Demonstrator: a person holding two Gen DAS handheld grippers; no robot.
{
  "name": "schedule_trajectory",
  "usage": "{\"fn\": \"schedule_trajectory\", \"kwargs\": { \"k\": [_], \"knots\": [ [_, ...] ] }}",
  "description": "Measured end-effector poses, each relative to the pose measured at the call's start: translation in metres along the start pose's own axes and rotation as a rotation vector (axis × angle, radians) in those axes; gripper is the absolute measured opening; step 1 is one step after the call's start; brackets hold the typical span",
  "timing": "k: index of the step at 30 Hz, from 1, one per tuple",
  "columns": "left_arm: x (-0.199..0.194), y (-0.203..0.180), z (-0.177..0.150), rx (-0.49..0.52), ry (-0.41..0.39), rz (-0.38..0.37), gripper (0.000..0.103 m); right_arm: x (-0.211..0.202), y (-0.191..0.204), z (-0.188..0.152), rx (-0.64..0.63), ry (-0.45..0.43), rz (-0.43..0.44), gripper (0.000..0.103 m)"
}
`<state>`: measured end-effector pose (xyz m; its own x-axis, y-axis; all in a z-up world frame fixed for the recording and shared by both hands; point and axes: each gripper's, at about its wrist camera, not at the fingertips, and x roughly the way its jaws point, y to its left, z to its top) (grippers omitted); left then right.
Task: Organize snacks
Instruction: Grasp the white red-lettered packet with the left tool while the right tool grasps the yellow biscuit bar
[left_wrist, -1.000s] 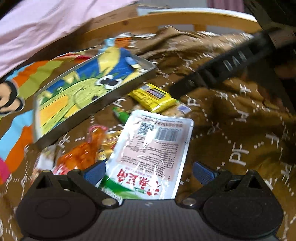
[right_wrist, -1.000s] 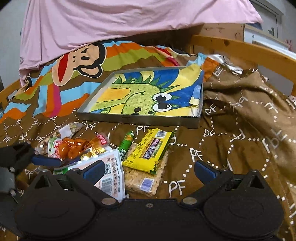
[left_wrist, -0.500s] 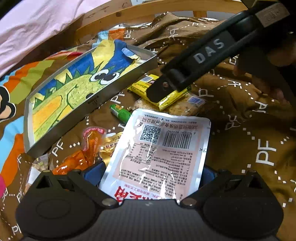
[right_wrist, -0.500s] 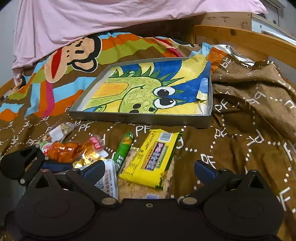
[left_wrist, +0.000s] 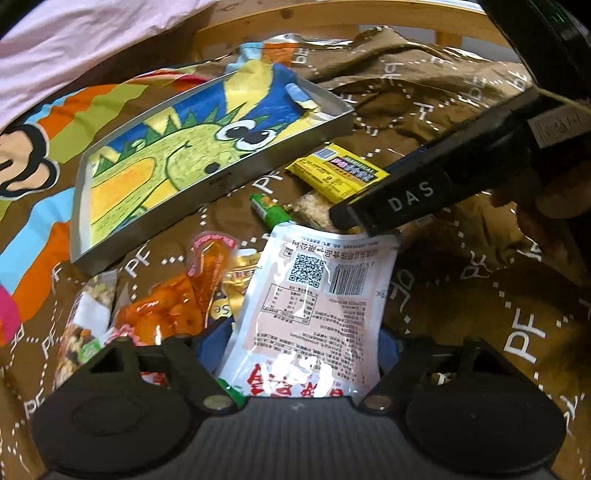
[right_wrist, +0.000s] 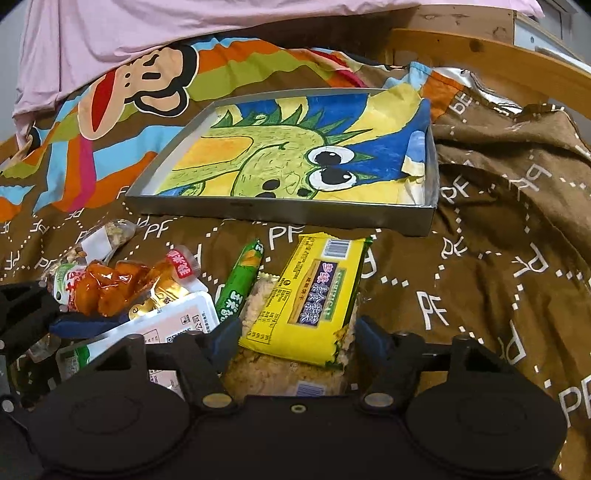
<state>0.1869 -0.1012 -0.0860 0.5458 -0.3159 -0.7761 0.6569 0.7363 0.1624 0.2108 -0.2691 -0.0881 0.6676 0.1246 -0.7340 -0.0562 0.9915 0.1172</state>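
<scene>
Now that your left gripper (left_wrist: 306, 343) has drawn its jaws in against both edges of the flat white-and-pink foil snack pouch (left_wrist: 317, 295), you have a hold you lacked a second ago, when those jaws stood wide around it. The pouch lies printed-back up, its near end between the blue pads. Your right gripper (right_wrist: 295, 332) has come forward in the same second: its jaws have narrowed to flank the yellow plastic snack packet (right_wrist: 314, 291), which lies on a clear bag of pale crumbly rice cake (right_wrist: 280, 373); whether the pads already press on it you cannot tell from here. Just beyond sit the slim green stick-shaped wrapper (right_wrist: 240, 284) and the orange glossy bag of snack pieces (right_wrist: 110, 288), both untouched on the brown printed bedspread (right_wrist: 498, 258). Farther off, the shallow grey tray lined with a green dinosaur drawing (right_wrist: 280, 212) holds no snacks yet. So sorting has, as I judge it, only begun: the first two picks are being secured, and everything remains to be carried over the tray's near wall.
</scene>
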Motion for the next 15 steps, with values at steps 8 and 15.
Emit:
{"fn": "schedule_trajectory", "kwargs": {
  "k": [8,15],
  "knots": [
    [-0.006,0.003,0.002,-0.09,0.042,0.008,0.069,-0.004,-0.007,0.003,0.051,0.023,-0.001,0.06],
    [0.003,0.011,0.0,-0.153,0.065,-0.043,0.086,0.0,-0.004,0.0,0.003,0.012,0.004,0.067]
  ]
}}
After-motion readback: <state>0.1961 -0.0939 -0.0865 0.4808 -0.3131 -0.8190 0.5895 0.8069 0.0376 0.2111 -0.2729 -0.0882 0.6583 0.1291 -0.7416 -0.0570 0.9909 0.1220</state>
